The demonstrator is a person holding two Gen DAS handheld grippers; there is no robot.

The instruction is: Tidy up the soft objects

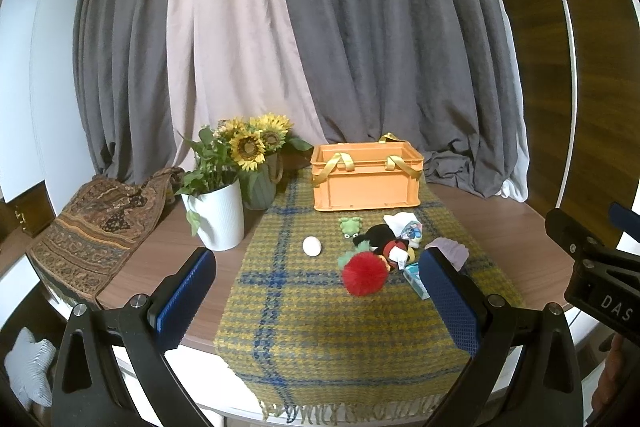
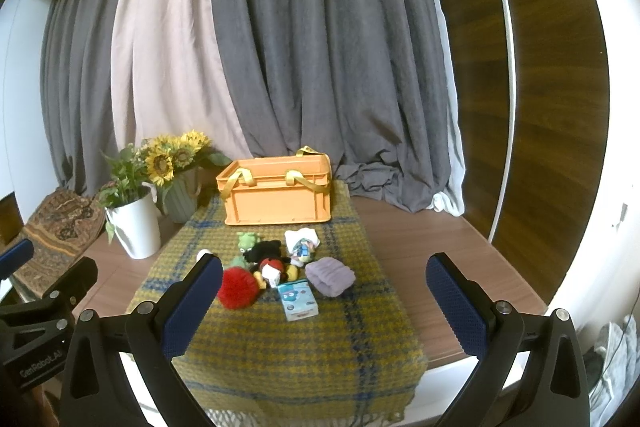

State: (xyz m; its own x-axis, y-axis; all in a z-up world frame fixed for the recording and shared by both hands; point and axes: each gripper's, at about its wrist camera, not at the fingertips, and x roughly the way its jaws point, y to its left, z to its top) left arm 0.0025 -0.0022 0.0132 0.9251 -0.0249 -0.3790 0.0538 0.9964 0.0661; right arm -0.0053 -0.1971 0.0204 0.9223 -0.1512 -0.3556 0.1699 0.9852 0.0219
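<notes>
Orange crate [image 2: 276, 193] waits at the far end of the woven cloth [image 2: 280, 347]; the soft toys [image 2: 276, 263] lie heaped just before it. Both the left gripper [image 1: 316, 301] and right gripper [image 2: 324, 301] hover spread wide, holding nothing. Sorting seems unstarted; next, reach forward for one toy.

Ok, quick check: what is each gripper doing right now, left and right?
Left gripper: open, fingers wide apart, holding nothing, short of the toys.
Right gripper: open, fingers wide apart, holding nothing.

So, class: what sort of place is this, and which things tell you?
Probably a home living room: long curtains, sunflowers in a vase, and a plaid cloth spread on a wooden table.
</notes>
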